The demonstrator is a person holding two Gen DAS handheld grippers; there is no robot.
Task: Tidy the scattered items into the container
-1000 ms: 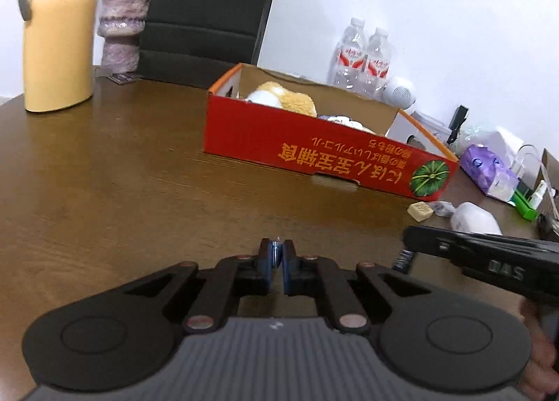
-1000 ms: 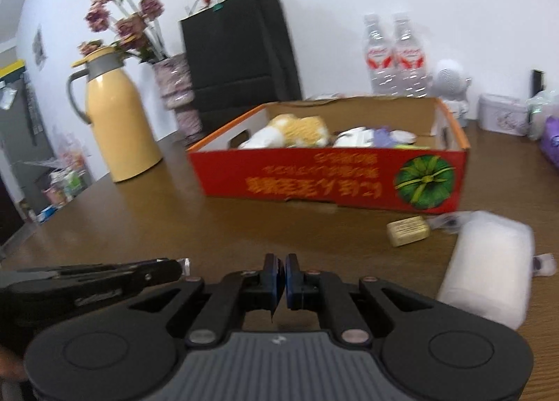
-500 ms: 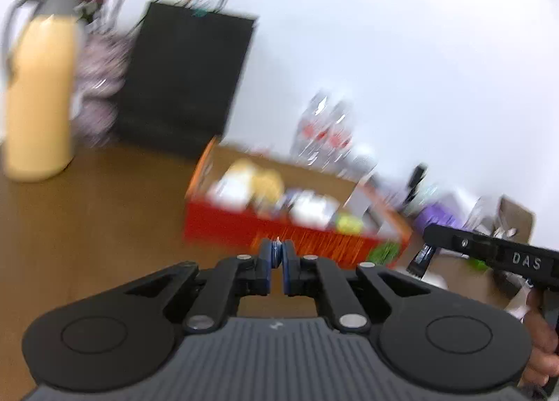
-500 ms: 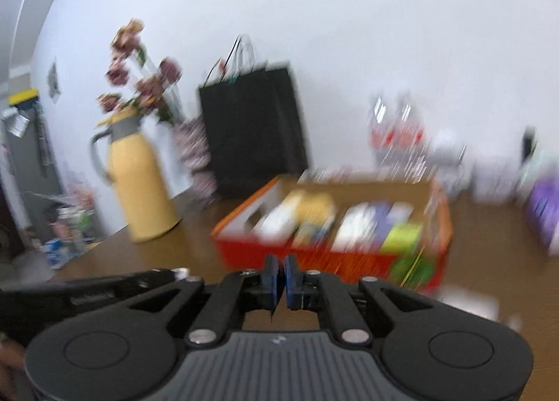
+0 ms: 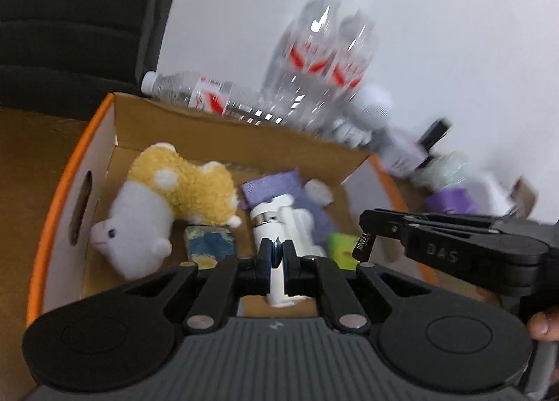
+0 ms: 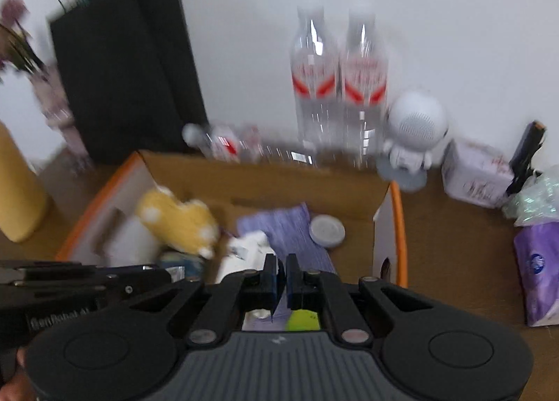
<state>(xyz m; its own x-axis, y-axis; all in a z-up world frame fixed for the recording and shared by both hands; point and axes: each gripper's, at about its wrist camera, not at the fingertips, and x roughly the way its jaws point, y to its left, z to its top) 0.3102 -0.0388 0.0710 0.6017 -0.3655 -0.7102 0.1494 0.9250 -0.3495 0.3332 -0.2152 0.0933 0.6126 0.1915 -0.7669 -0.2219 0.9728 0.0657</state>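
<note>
The orange-rimmed cardboard box (image 5: 104, 142) lies below both grippers; it also shows in the right wrist view (image 6: 398, 212). Inside it are a yellow and white plush toy (image 5: 164, 198), a white bottle (image 5: 283, 223), a purple cloth (image 5: 269, 184), a blue and yellow item (image 5: 209, 243) and a green item (image 5: 340, 247). My left gripper (image 5: 278, 261) is shut and empty above the box's near side. My right gripper (image 6: 278, 278) is shut and empty above the box, beside the left one (image 6: 70, 289).
Two upright water bottles (image 6: 339, 79), a lying bottle (image 5: 195, 90), a white round speaker figure (image 6: 415, 128), a black bag (image 6: 122, 62) and a yellow jug (image 6: 17, 198) stand behind and beside the box. A purple tissue pack (image 6: 538, 261) lies on the wooden table at right.
Both grippers have risen and moved forward from low over the table in front of the box to above the open box, looking down into it. Both stayed shut.
</note>
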